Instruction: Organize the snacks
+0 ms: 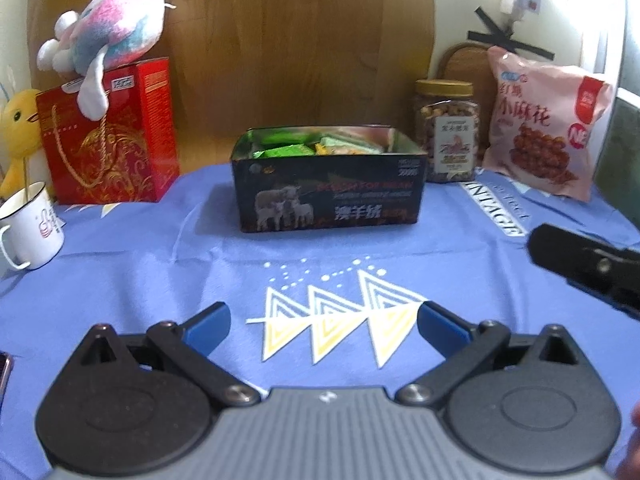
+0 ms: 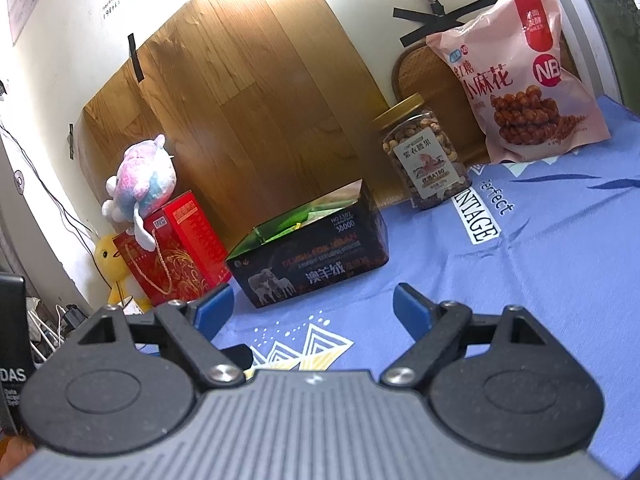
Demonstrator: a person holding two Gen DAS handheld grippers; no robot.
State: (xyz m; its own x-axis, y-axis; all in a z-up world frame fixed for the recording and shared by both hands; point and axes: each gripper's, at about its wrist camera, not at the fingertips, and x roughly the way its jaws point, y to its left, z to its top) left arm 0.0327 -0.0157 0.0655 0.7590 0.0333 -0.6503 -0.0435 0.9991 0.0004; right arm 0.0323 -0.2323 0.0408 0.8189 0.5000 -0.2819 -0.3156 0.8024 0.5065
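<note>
A dark open box (image 1: pixel 330 192) printed with sheep stands mid-table on the blue cloth (image 1: pixel 160 264); it holds several green and yellow snack packets (image 1: pixel 288 148). It also shows in the right wrist view (image 2: pixel 316 264). A clear nut jar (image 1: pixel 447 132) with a gold lid and a pink snack bag (image 1: pixel 544 124) stand at the back right; in the right wrist view the jar (image 2: pixel 428 156) and the bag (image 2: pixel 532 76) are further back. My left gripper (image 1: pixel 324 324) is open and empty, in front of the box. My right gripper (image 2: pixel 314 308) is open and empty, above the cloth.
A red gift box (image 1: pixel 116 136) with a pastel plush toy (image 1: pixel 108 28) on top stands at the back left, beside a yellow duck toy (image 1: pixel 18 128). A white mug (image 1: pixel 32 224) sits at the left edge. A wood-grain panel (image 1: pixel 296 40) backs the table.
</note>
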